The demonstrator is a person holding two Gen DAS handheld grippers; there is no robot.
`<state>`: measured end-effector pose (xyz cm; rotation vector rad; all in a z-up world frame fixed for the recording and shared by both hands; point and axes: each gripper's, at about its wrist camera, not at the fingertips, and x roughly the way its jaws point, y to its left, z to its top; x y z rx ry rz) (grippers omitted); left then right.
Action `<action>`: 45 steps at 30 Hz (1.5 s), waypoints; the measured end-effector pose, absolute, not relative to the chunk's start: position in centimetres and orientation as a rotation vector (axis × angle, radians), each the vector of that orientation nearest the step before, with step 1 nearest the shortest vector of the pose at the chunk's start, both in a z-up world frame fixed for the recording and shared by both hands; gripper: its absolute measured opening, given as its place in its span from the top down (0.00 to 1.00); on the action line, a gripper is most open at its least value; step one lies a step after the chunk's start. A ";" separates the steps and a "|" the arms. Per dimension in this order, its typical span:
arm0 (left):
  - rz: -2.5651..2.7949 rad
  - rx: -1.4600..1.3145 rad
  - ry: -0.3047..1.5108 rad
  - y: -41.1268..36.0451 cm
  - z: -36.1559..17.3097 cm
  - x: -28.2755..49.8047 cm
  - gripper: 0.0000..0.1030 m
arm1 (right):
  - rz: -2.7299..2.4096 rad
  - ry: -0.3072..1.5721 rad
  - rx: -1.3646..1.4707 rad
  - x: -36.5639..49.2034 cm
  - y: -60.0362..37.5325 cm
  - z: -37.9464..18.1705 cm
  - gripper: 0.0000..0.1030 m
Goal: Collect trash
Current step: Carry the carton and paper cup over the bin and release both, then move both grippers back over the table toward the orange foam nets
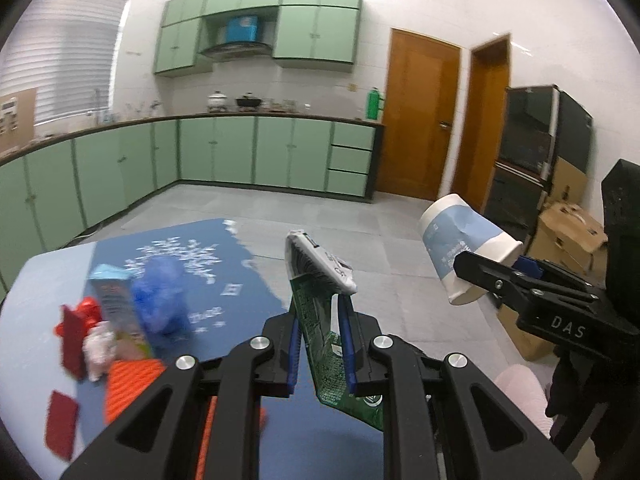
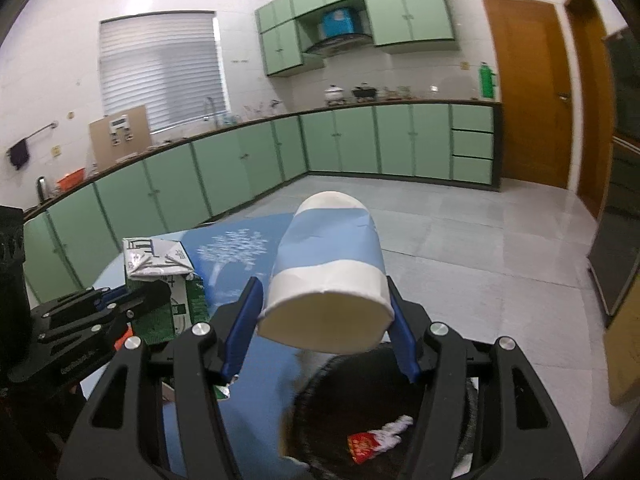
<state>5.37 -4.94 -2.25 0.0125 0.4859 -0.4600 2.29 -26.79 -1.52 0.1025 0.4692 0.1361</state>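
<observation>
Our left gripper (image 1: 322, 344) pinches a flattened green carton (image 1: 320, 300), while at three o'clock our right gripper (image 2: 320, 320) clamps a paper cup (image 2: 328, 264).

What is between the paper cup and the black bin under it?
Nothing visible. The right hand-held gripper holds the paper cup over the open black bin, which sits just below and already holds a red wrapper.

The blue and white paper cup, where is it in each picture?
Left wrist view: the paper cup is at the right, tilted, clamped in the right gripper.
Right wrist view: the paper cup fills the centre, between that gripper's blue pads, above the dark bin.
Shared landmark: the green bottle on the counter by the door.
</observation>
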 end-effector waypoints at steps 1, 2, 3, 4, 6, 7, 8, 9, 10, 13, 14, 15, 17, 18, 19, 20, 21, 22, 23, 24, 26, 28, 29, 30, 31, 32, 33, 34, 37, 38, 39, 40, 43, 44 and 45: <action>-0.476 0.018 0.491 -5.6 -2.5 5.6 0.83 | 0.118 0.475 0.107 2.2 -27.5 -1.9 0.44; -0.489 0.021 0.495 -6.1 -2.7 5.8 0.83 | 0.107 0.479 0.110 2.2 -28.0 -2.2 0.44; -0.509 0.023 0.504 -6.8 -3.1 6.1 0.84 | 0.090 0.485 0.112 2.2 -28.6 -2.5 0.44; -0.518 0.025 0.507 -7.1 -3.2 6.3 0.83 | 0.071 0.491 0.113 2.2 -29.2 -2.9 0.44; -0.548 0.029 0.522 -8.4 -3.8 6.8 0.83 | 0.046 0.500 0.113 2.1 -30.0 -3.7 0.43; -0.562 0.033 0.532 -9.1 -4.2 7.2 0.83 | 0.030 0.509 0.117 2.3 -30.6 -4.2 0.43; -0.570 0.034 0.538 -9.6 -4.4 7.5 0.83 | 0.020 0.517 0.122 2.3 -31.1 -4.7 0.43; -0.580 0.036 0.544 -10.2 -4.7 7.8 0.83 | 0.009 0.526 0.127 2.5 -31.6 -5.2 0.43; -0.585 0.038 0.549 -10.6 -4.9 8.1 0.83 | 0.001 0.533 0.131 2.5 -32.0 -5.6 0.43; -0.607 0.040 0.575 -11.8 -5.8 9.2 0.83 | -0.025 0.565 0.148 3.3 -33.3 -7.1 0.43; -0.611 0.044 0.585 -12.1 -6.3 9.6 0.83 | -0.030 0.572 0.152 3.4 -33.4 -7.6 0.43; -0.614 0.048 0.593 -12.4 -6.7 9.9 0.83 | -0.034 0.581 0.155 3.5 -33.7 -8.1 0.43; -0.621 0.054 0.605 -13.2 -7.1 10.4 0.83 | -0.045 0.598 0.161 4.0 -34.2 -9.0 0.43; -0.625 0.058 0.611 -13.5 -7.4 10.7 0.83 | -0.048 0.607 0.166 4.3 -34.4 -9.5 0.42; -0.625 0.064 0.616 -13.9 -7.6 10.9 0.83 | -0.050 0.613 0.169 4.4 -34.4 -9.7 0.42; -0.629 0.067 0.627 -14.2 -8.0 11.3 0.83 | -0.052 0.621 0.174 4.6 -34.6 -10.1 0.41; -0.633 0.068 0.635 -14.5 -8.2 11.5 0.83 | -0.055 0.626 0.175 4.8 -34.8 -10.5 0.36; -0.634 0.069 0.642 -14.6 -8.4 11.8 0.83 | -0.063 0.631 0.174 5.0 -34.8 -10.8 0.29; -0.637 0.068 0.657 -14.9 -8.7 12.1 0.82 | -0.076 0.632 0.173 5.1 -34.8 -10.9 0.27; -0.646 0.060 0.671 -15.0 -8.9 12.4 0.79 | -0.091 0.635 0.175 5.1 -34.9 -11.2 0.27; -0.658 0.044 0.691 -15.0 -9.3 12.7 0.61 | -0.103 0.644 0.182 5.2 -35.2 -11.6 0.25; -0.646 0.039 0.683 -14.7 -9.3 12.8 0.54 | -0.123 0.644 0.183 5.0 -35.5 -11.8 0.20; -0.646 0.038 0.684 -14.4 -9.3 12.8 0.53 | -0.130 0.642 0.185 5.1 -35.8 -11.7 0.18; -0.646 0.036 0.687 -14.2 -9.3 12.8 0.52 | -0.137 0.638 0.188 5.0 -35.9 -11.8 0.15; -0.640 0.034 0.687 -13.9 -9.3 12.8 0.47 | -0.146 0.633 0.193 4.9 -36.0 -11.8 0.14; -0.633 0.032 0.686 -13.6 -9.2 12.8 0.44 | -0.148 0.631 0.198 4.7 -36.1 -11.8 0.13; -0.627 0.030 0.685 -13.2 -9.1 12.8 0.44 | -0.148 0.627 0.204 4.7 -36.1 -11.7 0.13; -0.621 0.029 0.686 -12.9 -9.0 12.8 0.44 | -0.146 0.623 0.210 4.6 -36.0 -11.7 0.13; -0.589 0.025 0.670 -11.3 -8.3 12.4 0.43 | -0.125 0.613 0.213 4.9 -35.5 -11.1 0.12; -0.570 0.023 0.660 -10.5 -8.0 12.2 0.42 | -0.115 0.611 0.210 4.9 -35.1 -10.9 0.12; -0.547 0.021 0.650 -9.7 -7.6 11.9 0.42 | -0.100 0.607 0.205 4.9 -34.5 -10.7 0.12; -0.534 0.018 0.645 -9.2 -7.5 11.8 0.42 | -0.081 0.603 0.200 4.9 -33.9 -10.5 0.12; -0.470 -0.003 0.621 -6.5 -6.5 11.0 0.41 | -0.034 0.591 0.184 5.1 -31.6 -9.8 0.12; -0.435 -0.004 0.608 -5.2 -6.2 10.6 0.41 | -0.008 0.589 0.180 5.2 -30.7 -9.7 0.12; -0.416 -0.005 0.602 -4.3 -5.9 10.4 0.41 | 0.017 0.588 0.175 5.3 -29.7 -9.5 0.12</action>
